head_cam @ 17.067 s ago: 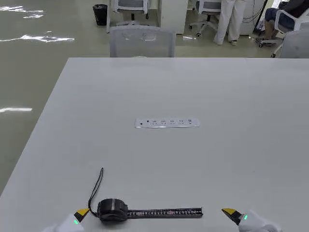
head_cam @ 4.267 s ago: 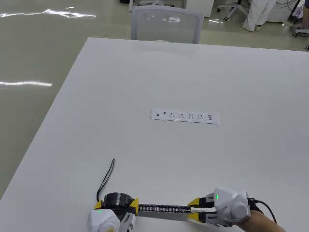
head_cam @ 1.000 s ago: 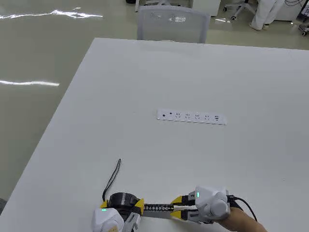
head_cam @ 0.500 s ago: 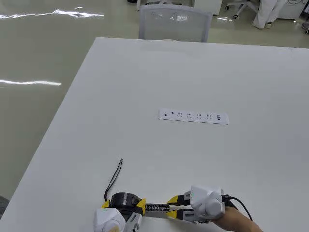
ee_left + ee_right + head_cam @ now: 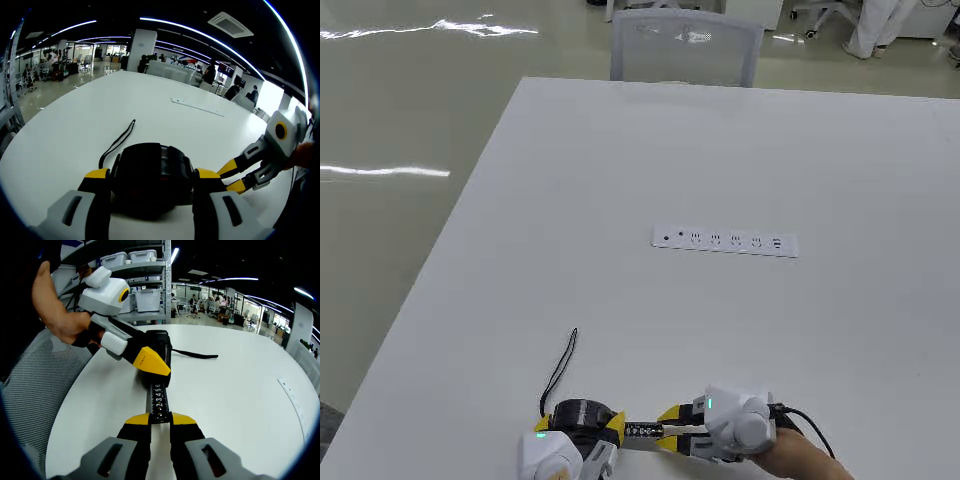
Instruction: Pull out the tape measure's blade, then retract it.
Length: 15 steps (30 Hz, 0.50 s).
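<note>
Two grippers meet at the near edge of the white table (image 5: pixel 720 150), around 6 o'clock in the head view. The left gripper (image 5: pixel 152 174) has its yellow-tipped jaws clamped on the black tape measure (image 5: pixel 582 411), one against each flank of the case. The case appears to rest on the tabletop, though its underside is hidden. From the case a short run of blade (image 5: pixel 158 395) lies out flat toward 3 o'clock, printed numbers facing up. The right gripper (image 5: pixel 160 419) pinches the blade's outer end between jaws drawn nearly together, and the tip itself is hidden between them. The two grippers sit near each other, with only that short stretch of blade between them. A black wrist strap (image 5: pixel 560 364) trails loose on the table from the case toward 12 o'clock. A white power strip (image 5: pixel 725 241) lies well apart, toward 1 o'clock at mid-table. A grey mesh chair (image 5: pixel 685 45) stands at the table's far edge, at 12 o'clock.
</note>
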Tool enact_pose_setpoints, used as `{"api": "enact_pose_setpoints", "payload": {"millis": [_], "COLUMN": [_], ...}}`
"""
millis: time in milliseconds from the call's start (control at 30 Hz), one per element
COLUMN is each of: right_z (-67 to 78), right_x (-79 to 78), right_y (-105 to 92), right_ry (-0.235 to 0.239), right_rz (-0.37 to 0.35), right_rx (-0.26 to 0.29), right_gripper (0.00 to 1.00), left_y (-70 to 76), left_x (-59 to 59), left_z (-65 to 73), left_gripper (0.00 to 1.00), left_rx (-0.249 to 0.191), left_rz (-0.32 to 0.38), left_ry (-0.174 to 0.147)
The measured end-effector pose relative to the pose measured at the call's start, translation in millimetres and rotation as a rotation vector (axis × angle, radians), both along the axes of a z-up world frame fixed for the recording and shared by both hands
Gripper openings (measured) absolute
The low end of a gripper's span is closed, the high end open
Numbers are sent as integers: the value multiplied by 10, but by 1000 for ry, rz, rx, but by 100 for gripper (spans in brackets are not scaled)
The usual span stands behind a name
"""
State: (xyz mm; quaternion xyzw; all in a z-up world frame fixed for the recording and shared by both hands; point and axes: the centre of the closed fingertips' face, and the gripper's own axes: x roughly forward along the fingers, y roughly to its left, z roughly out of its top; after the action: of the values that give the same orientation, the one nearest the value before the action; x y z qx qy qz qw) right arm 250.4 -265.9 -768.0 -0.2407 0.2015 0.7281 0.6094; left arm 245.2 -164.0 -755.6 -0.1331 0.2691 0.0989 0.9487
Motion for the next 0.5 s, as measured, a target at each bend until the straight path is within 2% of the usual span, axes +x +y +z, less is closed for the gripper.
{"api": "enact_pose_setpoints", "payload": {"millis": [500], "right_z": [-10], "right_x": [-41], "right_y": [160], "right_ry": [6], "right_rz": [6], "right_rx": [13], "right_gripper": [12], "left_y": [-2], "left_x": [-1], "left_z": [9], "left_gripper": [63], "left_rx": [-11], "left_rz": [0], "left_ry": [2]}}
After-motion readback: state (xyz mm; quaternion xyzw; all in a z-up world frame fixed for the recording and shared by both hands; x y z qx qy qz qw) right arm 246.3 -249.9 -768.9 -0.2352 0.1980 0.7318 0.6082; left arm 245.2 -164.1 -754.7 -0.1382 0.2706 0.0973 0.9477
